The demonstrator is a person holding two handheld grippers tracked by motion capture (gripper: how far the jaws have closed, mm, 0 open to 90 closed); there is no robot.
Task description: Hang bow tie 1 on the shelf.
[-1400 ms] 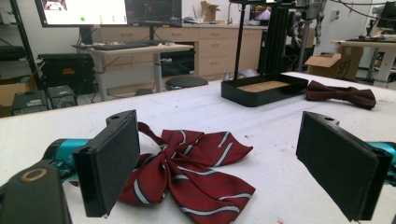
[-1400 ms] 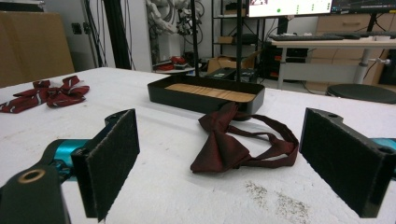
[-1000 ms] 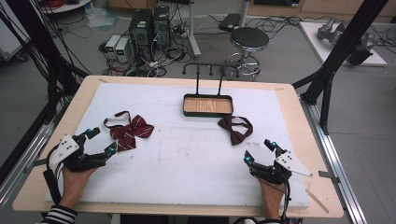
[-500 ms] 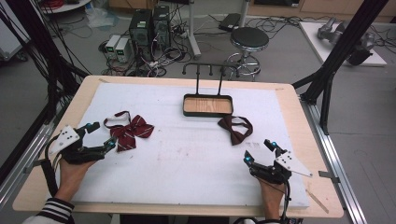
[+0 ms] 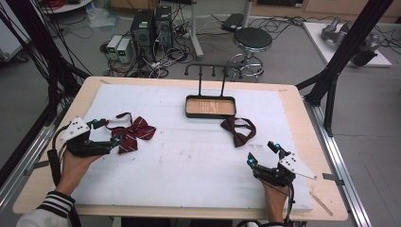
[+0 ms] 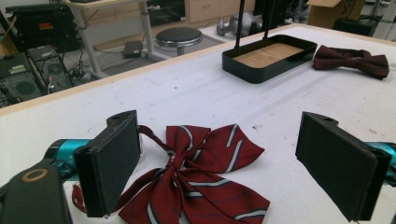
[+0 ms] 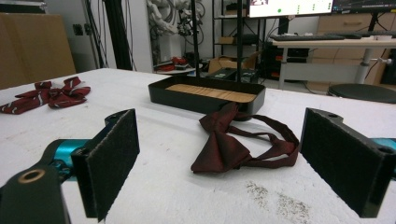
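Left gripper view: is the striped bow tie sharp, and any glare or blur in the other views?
Left gripper view: striped bow tie sharp, even light, no glare. Right gripper view: plain bow tie crisp, background softer. High view: soft, low detail, faint shadows.

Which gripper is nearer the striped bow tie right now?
Left. The left gripper is open right at the striped bow tie; the right gripper sits across the table, facing the plain bow tie.

Robotics lab, black rig frame [image 5: 336, 56] around table [image 5: 289, 94], computer towers [image 5: 152, 27] and cables on floor, stool [image 5: 253, 39], monitors on desk [image 7: 299, 6]
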